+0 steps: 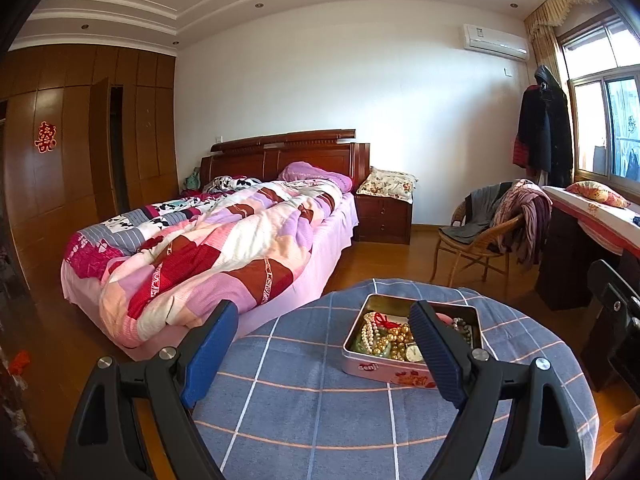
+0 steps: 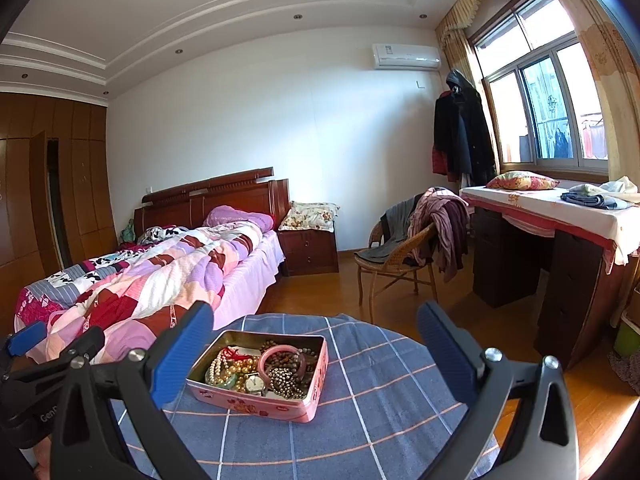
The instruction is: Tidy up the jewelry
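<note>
Open pink tin (image 2: 264, 380) sits on the checked table (image 2: 380, 400), heaped with pearls (image 2: 224, 368), a bangle (image 2: 280, 354) and a watch (image 2: 255, 384). Left hand-held gripper (image 1: 324, 344), tin at 1 o'clock, and right hand-held gripper (image 2: 316, 348), tin at 10 o'clock: both spread wide, empty, hovering short of it, probably ready to sort.

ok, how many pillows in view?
3: a purple pillow at the bed's head, a floral one on the nightstand, another on the desk by the window. More may be hidden under the quilt.
</note>
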`<state>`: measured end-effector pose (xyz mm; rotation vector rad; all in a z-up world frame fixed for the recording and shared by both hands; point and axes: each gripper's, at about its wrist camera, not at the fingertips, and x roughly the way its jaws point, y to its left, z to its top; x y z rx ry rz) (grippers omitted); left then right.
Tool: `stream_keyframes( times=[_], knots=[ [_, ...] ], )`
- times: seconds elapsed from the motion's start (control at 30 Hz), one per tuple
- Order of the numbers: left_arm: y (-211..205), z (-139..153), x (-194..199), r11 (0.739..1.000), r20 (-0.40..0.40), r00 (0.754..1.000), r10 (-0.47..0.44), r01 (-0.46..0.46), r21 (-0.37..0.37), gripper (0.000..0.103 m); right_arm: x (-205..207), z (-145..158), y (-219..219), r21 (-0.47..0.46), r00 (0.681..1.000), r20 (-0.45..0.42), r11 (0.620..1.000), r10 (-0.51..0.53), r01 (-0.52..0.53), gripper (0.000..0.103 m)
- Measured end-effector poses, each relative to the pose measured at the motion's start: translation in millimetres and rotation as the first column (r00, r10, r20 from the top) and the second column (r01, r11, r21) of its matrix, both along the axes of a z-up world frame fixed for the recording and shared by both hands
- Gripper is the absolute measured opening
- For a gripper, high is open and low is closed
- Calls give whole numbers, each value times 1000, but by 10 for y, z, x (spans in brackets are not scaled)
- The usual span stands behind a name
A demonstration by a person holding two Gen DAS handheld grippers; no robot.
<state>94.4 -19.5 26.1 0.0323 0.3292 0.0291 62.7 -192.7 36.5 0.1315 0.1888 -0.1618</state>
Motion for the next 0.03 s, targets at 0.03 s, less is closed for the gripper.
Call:
stream_keyframes(
  times=[0.03],
  knots=[
    [-9,-4,-1,1000,-1,1000,5,-5,6,87,9,-8,-5,0,1000,-4,1000,-3,3,103]
  ],
)
